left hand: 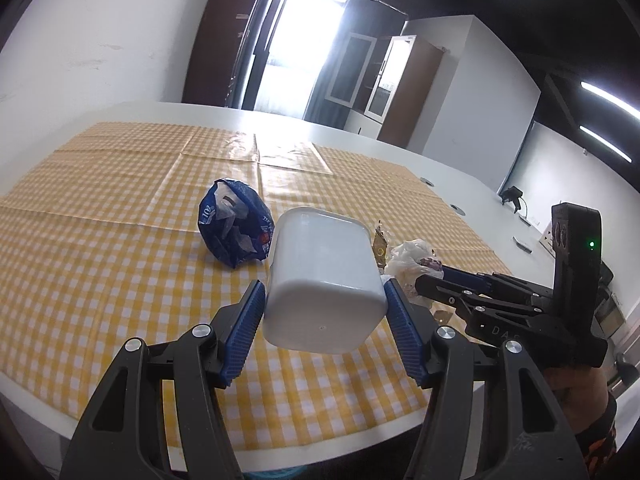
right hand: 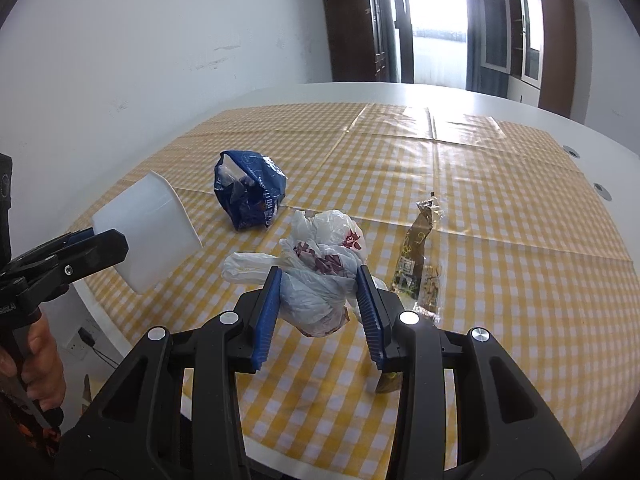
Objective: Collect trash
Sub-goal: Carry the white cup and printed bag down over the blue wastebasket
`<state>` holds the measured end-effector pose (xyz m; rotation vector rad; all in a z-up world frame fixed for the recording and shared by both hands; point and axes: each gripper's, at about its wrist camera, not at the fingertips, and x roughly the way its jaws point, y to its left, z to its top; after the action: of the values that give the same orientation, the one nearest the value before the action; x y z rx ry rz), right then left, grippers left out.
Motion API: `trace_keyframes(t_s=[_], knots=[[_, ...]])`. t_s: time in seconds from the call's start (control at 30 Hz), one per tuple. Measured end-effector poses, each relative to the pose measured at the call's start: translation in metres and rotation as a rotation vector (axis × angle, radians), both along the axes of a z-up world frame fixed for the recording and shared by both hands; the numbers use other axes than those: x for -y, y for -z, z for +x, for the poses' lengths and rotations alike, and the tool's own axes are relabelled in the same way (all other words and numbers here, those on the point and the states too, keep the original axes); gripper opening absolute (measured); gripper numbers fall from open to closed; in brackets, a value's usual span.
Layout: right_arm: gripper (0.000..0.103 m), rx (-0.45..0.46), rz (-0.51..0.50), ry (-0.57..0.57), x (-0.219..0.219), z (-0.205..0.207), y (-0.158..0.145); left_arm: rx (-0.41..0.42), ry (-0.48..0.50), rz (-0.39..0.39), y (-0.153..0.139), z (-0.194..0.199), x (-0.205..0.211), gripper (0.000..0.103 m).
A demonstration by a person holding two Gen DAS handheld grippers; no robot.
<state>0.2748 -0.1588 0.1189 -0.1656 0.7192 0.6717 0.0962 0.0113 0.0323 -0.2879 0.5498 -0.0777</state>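
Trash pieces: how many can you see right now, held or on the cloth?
3: white plastic bag between the right gripper fingers, blue bag behind it, brown wrapper to its right. More may be hidden.

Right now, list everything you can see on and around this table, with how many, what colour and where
white tub: one, white, held tilted above the cloth between the left gripper's fingers
white plastic bag: one, white with red print, crumpled, between the right gripper's fingers
blue wrapper: one, blue and white, crumpled, on the cloth beyond the tub
brown wrapper: one, brown and clear, flat on the cloth right of the bag
checked cloth: one, yellow and white, covering the table
table: one, white, under the cloth
cabinets: brown with white glass doors, by the far wall
left gripper: one, black with blue fingers, shut on the tub
right gripper: one, black with blue fingers, shut on the bag
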Motion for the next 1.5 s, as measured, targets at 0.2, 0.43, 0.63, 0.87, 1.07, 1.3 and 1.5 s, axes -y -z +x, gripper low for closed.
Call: trace_keyframes(t_s=[0.2,0.43,0.63,0.87,1.07,1.3,1.5], knots=[[0.036,0.036,0.026,0.008,0.013,-0.038,0.004,0.034,0.013,0.030,0.002,-0.045,0.014,0.061],[0.036,0.049,0.080,0.010,0.031,-0.078,0.008,0.052,0.026,0.031,0.005,-0.087,0.024,0.061],[0.036,0.068,0.113,0.020,0.044,-0.112,0.010,0.065,0.025,0.036,0.007,-0.119,0.025,0.061],[0.036,0.108,0.079,-0.016,0.047,-0.153,0.014,0.034,0.031,0.027,0.025,-0.146,0.028,0.061],[0.036,0.073,0.072,-0.048,0.053,-0.182,0.038,-0.003,0.036,0.034,0.044,-0.169,0.029,0.061],[0.036,-0.009,0.055,-0.063,0.061,-0.199,0.073,-0.056,0.066,0.062,0.070,-0.183,0.038,0.061],[0.036,-0.077,0.003,-0.086,0.051,-0.205,0.109,-0.184,0.072,0.029,0.119,-0.164,0.031,0.061]])
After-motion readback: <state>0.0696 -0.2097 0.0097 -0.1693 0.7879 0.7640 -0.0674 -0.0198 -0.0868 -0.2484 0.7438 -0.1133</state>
